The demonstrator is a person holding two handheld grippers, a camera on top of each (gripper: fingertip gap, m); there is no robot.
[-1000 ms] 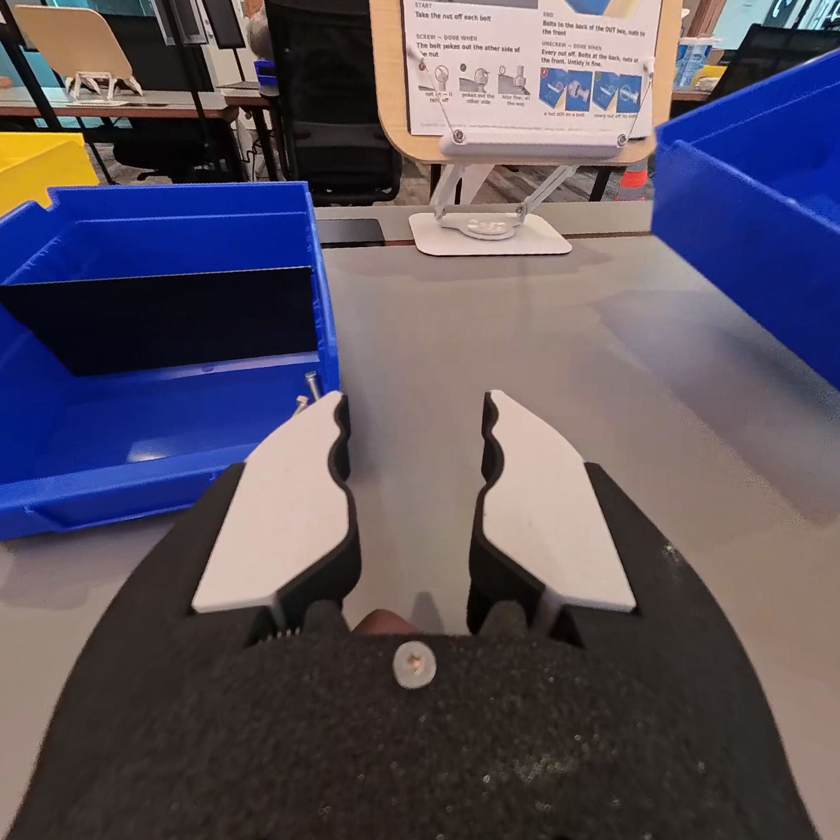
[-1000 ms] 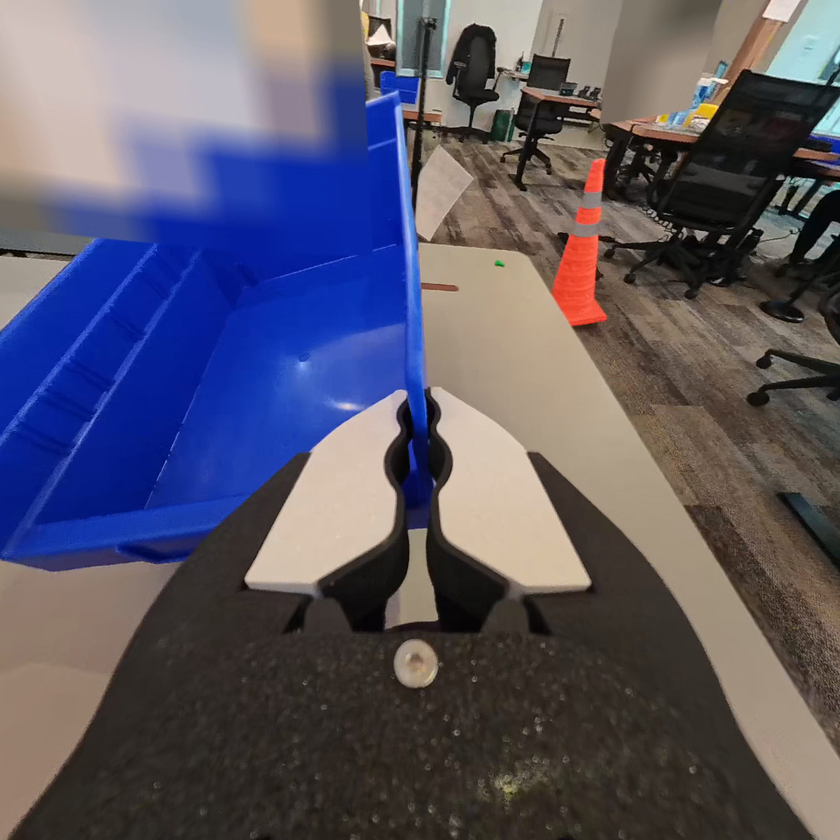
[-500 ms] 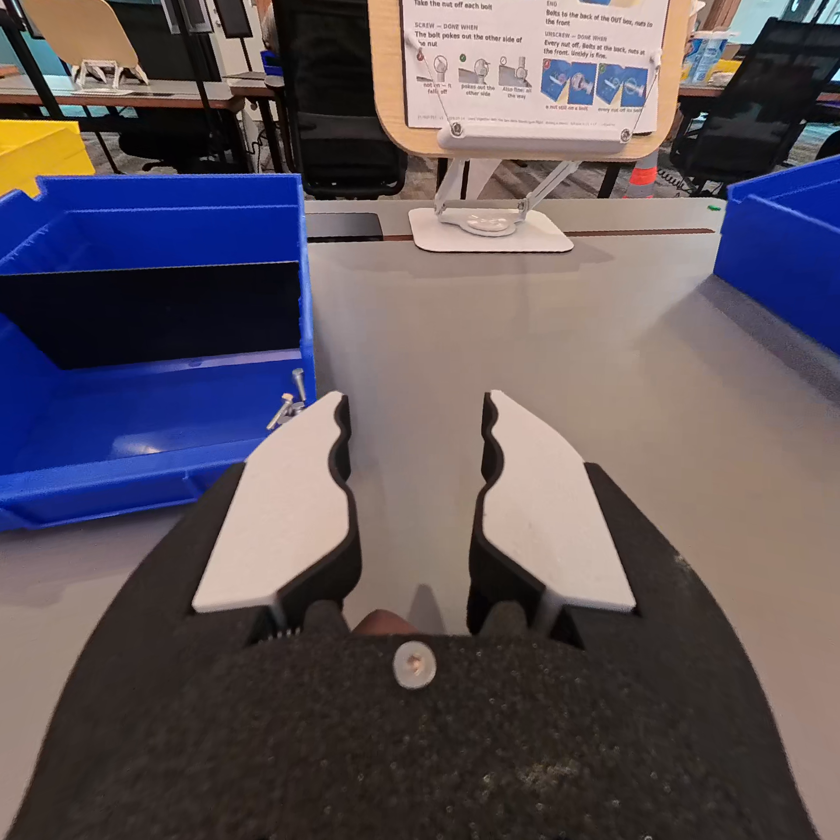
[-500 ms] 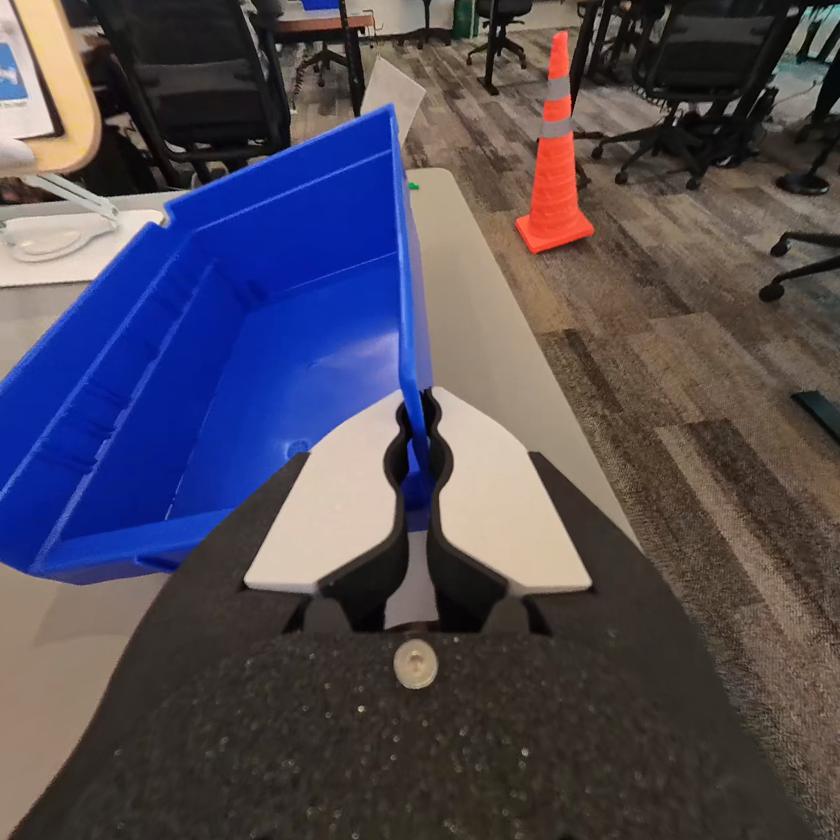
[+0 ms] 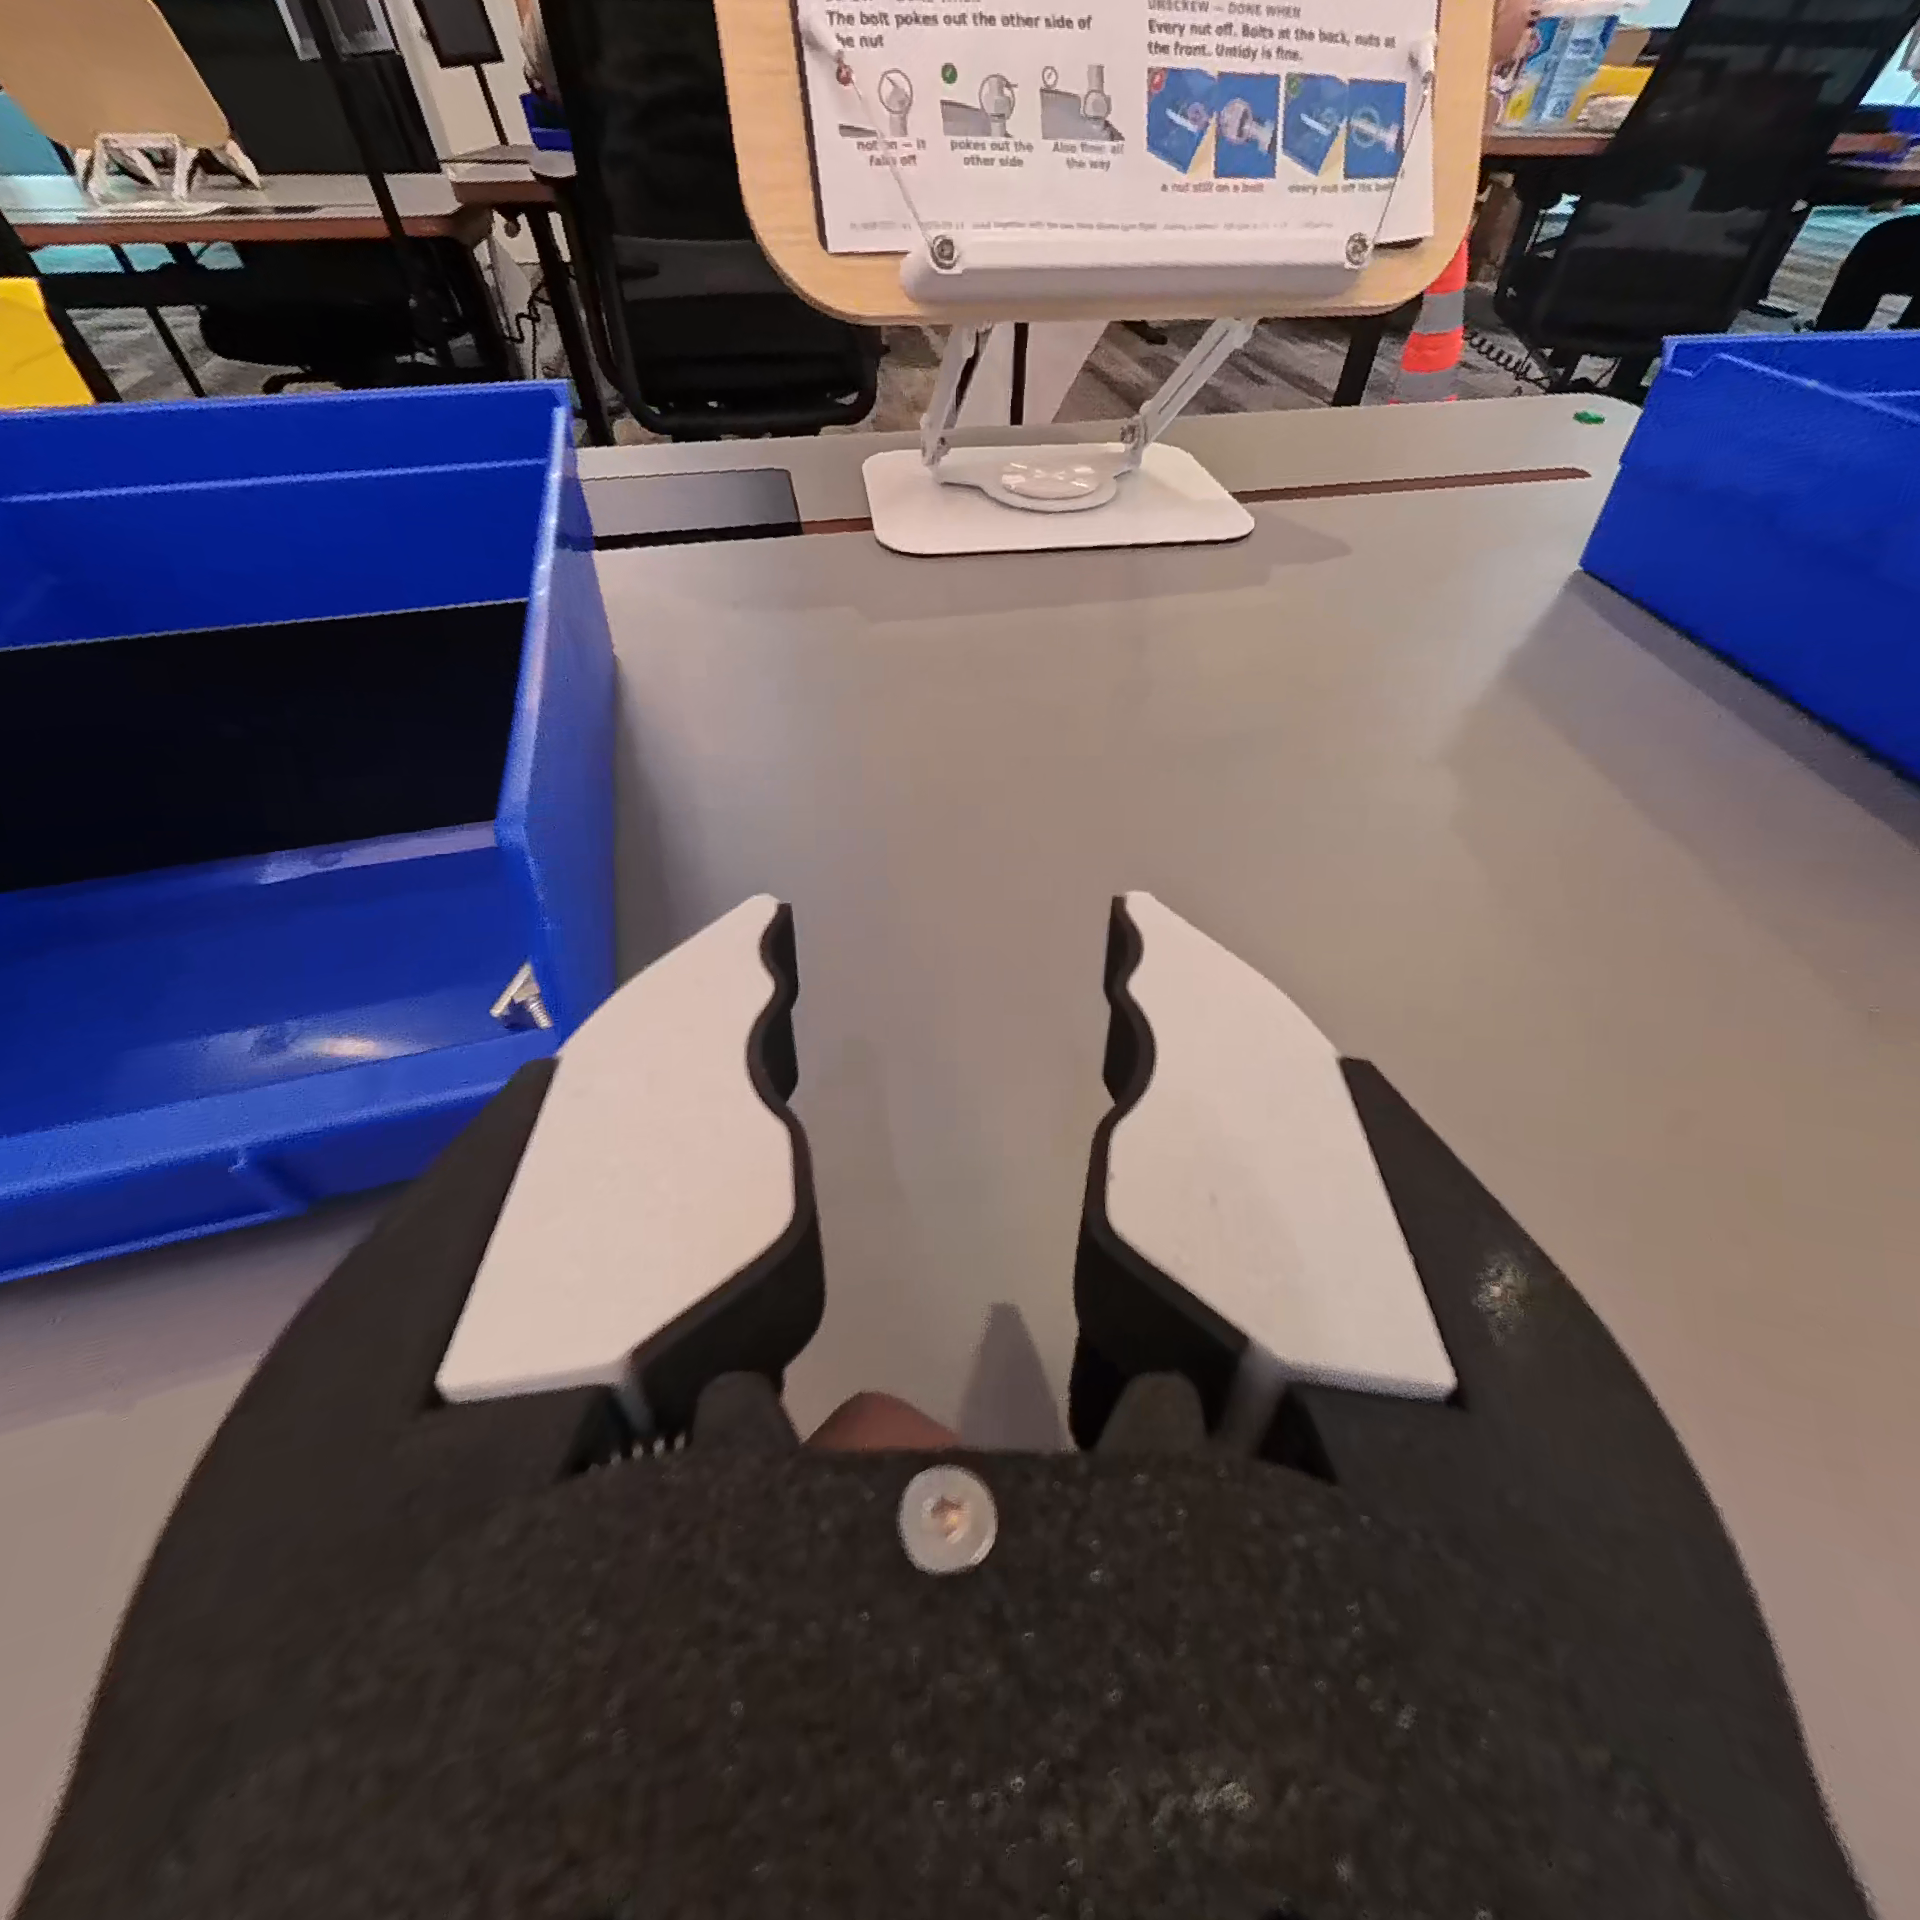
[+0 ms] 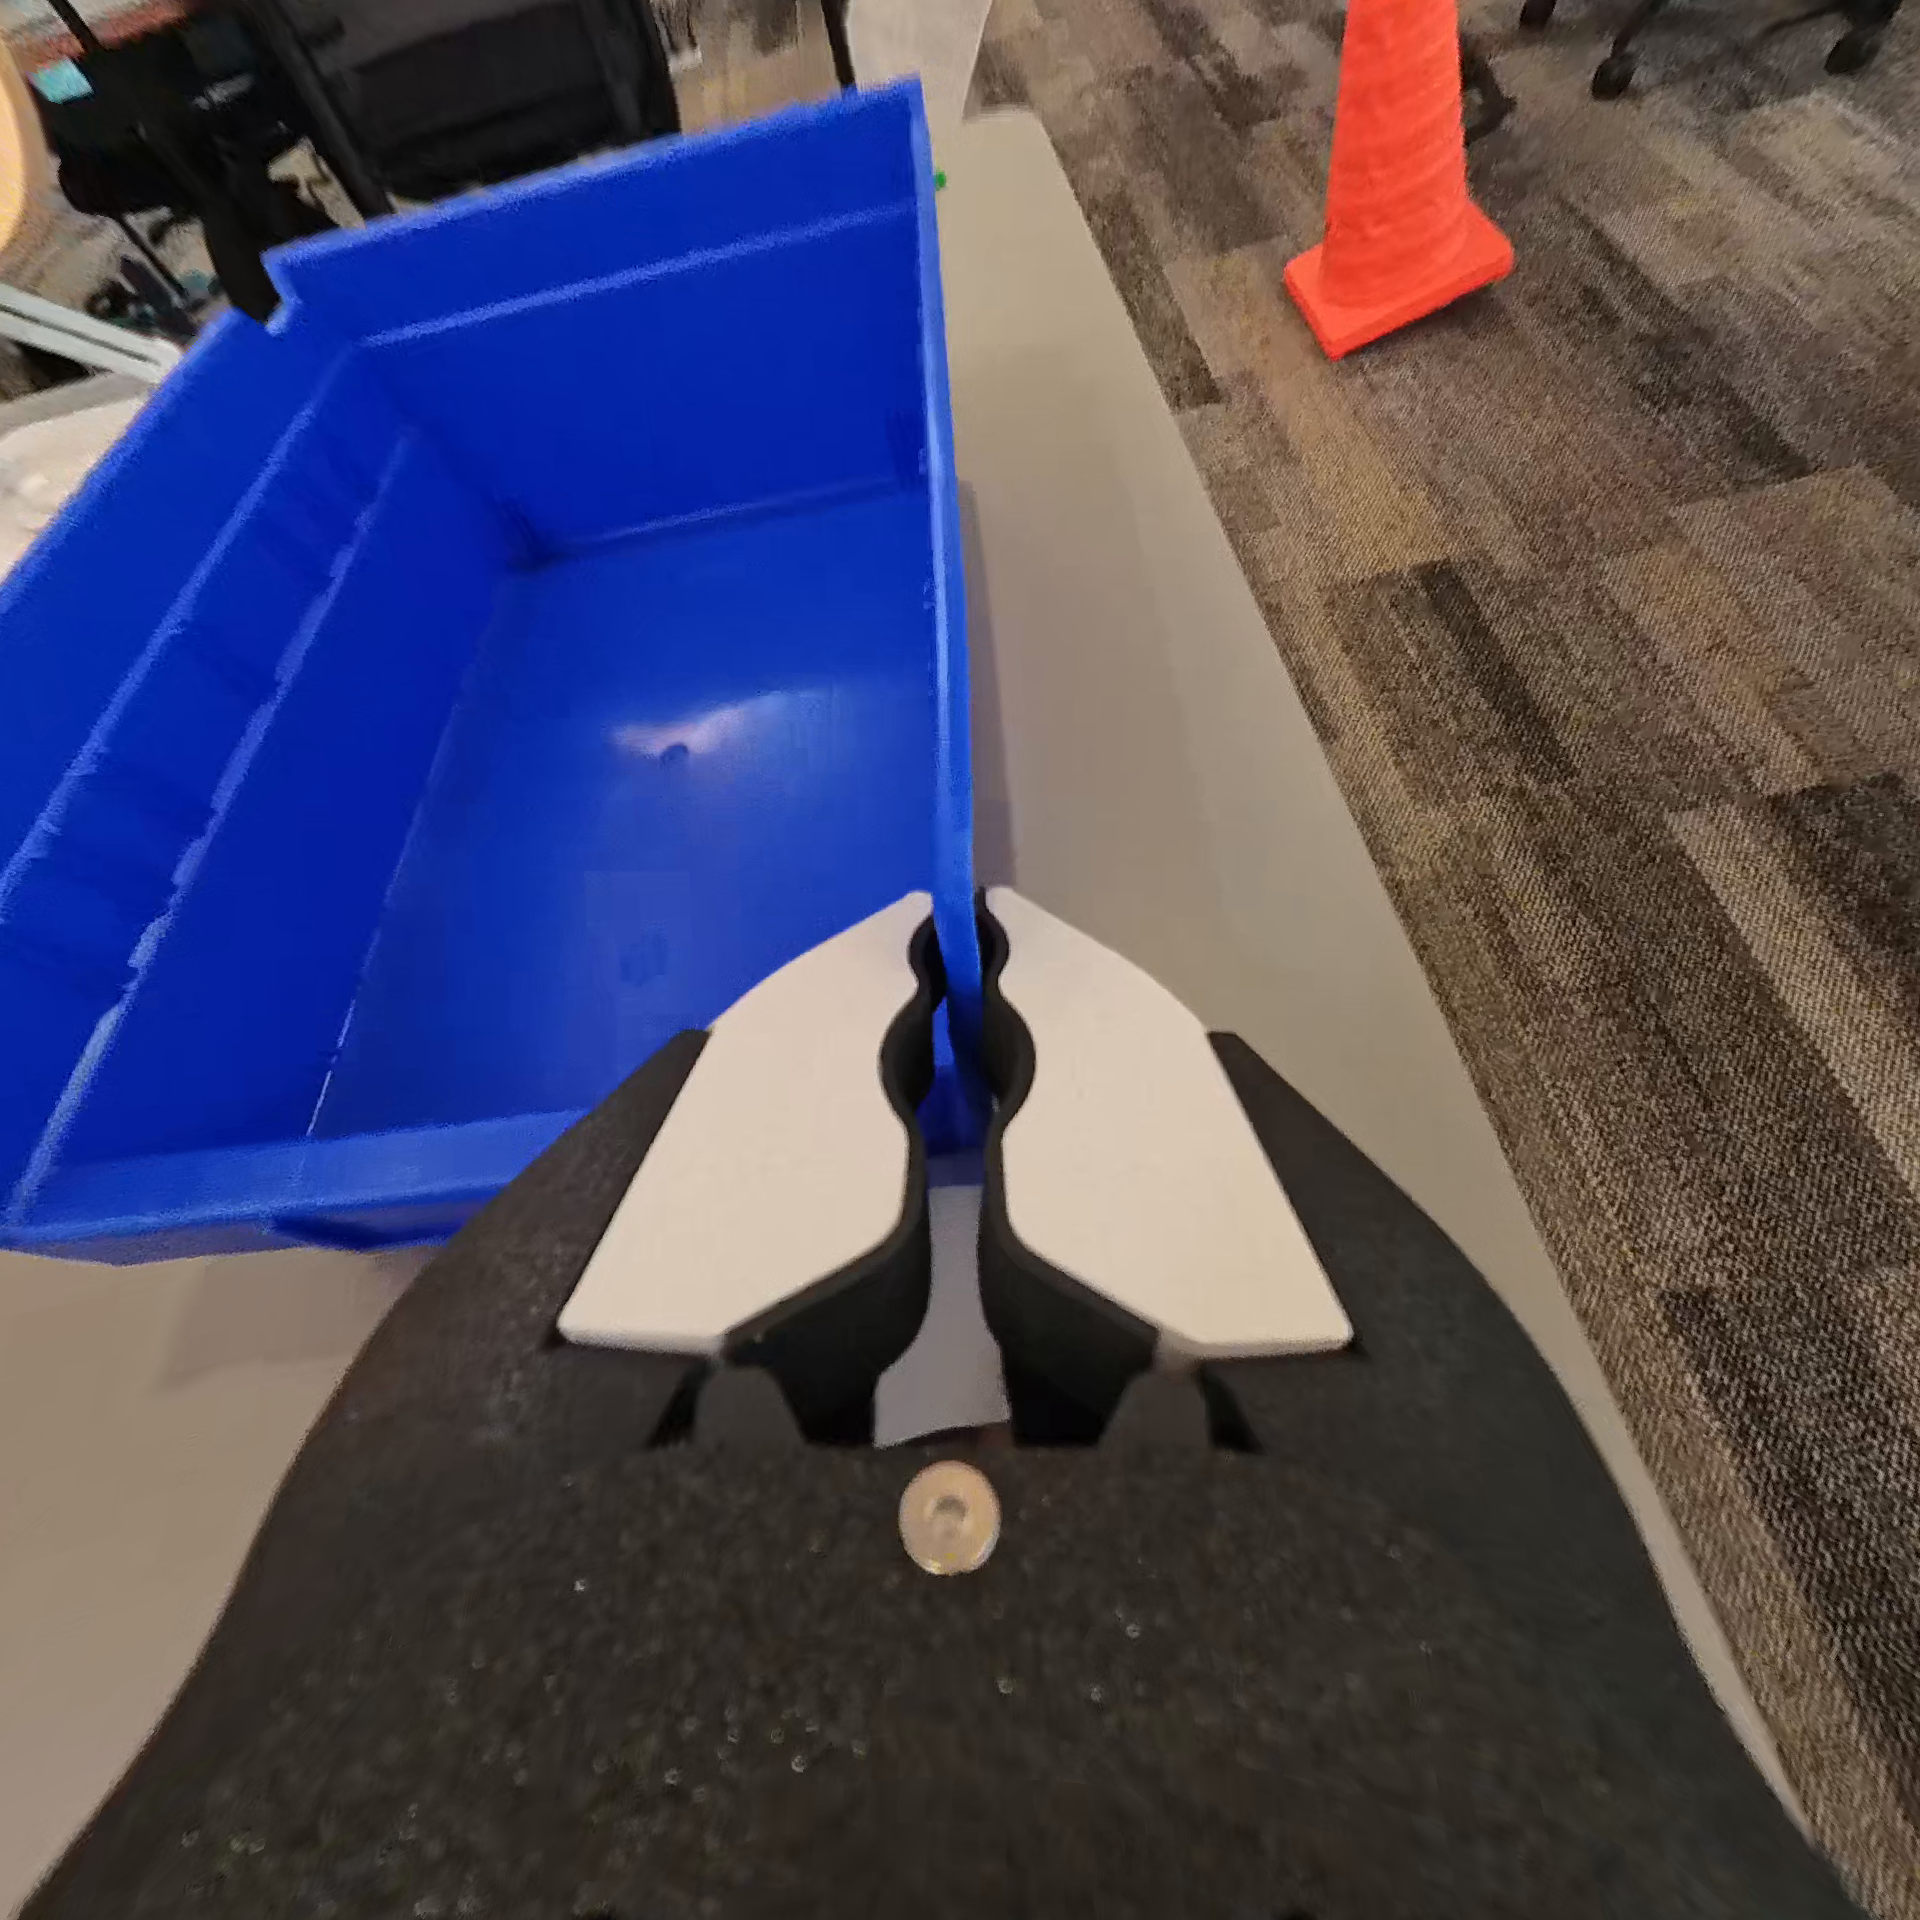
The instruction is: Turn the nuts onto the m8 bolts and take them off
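we are holding our left claw [image 5: 948, 925] spread wide over the grey surface [image 5: 1195, 748], with nothing between its fingers. the one bolt [image 5: 523, 1000] we can make out is lying in the near right corner of the blue bin [image 5: 260, 499] on the left, just beyond and to the left of the left claw's left finger, apart from it and behind the bin's wall. a black divider [image 5: 249, 727] is crossing that bin farther back. an instruction board on a white stand [image 5: 1060, 488] is standing at the far edge of the surface. our right claw [image 6: 958, 914] is pinching the right wall of a second blue bin [image 6: 582, 468], near its front corner, with one finger inside the wall and one outside. an orange cone [image 6: 1392, 197] is standing on the carpeted floor to the far right.
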